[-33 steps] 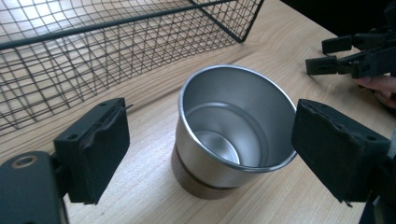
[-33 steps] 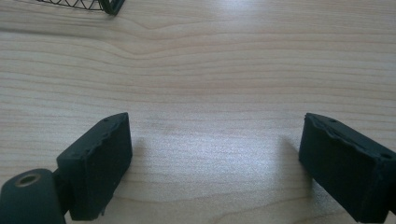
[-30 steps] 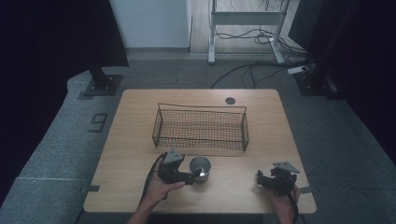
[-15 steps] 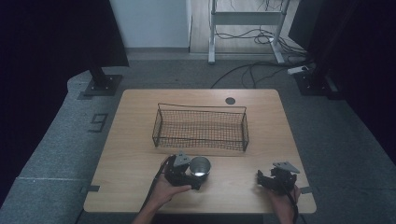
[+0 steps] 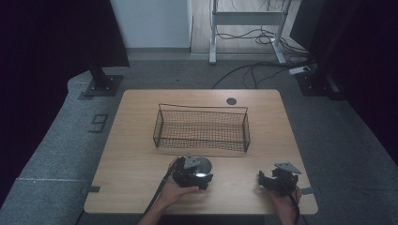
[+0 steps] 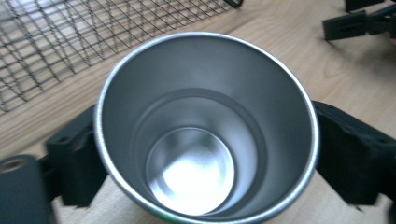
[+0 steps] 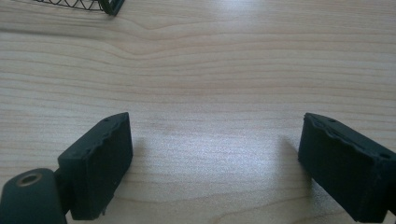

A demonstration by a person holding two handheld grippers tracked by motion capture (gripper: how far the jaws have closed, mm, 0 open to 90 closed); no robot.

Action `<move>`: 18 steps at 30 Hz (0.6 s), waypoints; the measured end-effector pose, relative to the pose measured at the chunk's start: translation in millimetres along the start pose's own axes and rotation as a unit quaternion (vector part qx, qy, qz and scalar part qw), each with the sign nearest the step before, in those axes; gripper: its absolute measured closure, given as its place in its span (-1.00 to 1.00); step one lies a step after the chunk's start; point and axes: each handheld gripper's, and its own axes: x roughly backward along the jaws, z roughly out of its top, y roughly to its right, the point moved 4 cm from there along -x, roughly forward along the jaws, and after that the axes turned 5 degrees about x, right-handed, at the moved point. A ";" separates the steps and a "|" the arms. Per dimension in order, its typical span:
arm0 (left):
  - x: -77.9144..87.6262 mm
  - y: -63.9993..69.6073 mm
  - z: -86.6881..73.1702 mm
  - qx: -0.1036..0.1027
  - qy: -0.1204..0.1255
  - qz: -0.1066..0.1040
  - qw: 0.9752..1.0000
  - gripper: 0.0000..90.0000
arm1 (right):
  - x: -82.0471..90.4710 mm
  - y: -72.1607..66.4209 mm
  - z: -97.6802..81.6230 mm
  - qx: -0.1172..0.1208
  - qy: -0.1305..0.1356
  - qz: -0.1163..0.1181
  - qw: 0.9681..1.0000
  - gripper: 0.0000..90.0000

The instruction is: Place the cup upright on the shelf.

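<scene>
A: At table's (image 5: 141,140) near edge, left gripper (image 5: 199,174) clamped on steel cup (image 5: 202,166); wire basket (image 5: 202,127) close at 12 o'clock.
B: Right gripper (image 5: 268,180), 3 o'clock, jaws apart over bare wood.

Both grippers black w/ blocky ridged pads (image 7: 100,158), grey triangular top plates (image 5: 287,167), black cable (image 5: 157,199) trailing left one.
</scene>
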 end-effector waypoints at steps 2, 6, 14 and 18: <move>-0.2 0.1 -0.3 -0.004 0.001 -0.001 1.000 -0.69 | 0.0 0.0 0.0 0.000 0.000 0.000 1.000 -0.78; 0.1 0.2 -0.8 -0.006 0.004 0.001 1.000 -0.67 | 0.1 -0.1 0.0 0.000 0.000 0.000 1.000 -0.77; 5.0 -0.5 1.5 0.001 0.018 -0.006 1.000 -0.65 | 0.1 -0.1 0.0 0.000 0.000 0.000 1.000 -0.77; 10.3 -2.7 3.8 0.008 0.026 -0.008 1.000 -0.65 | 0.1 -0.1 0.0 0.000 0.000 0.000 1.000 -0.77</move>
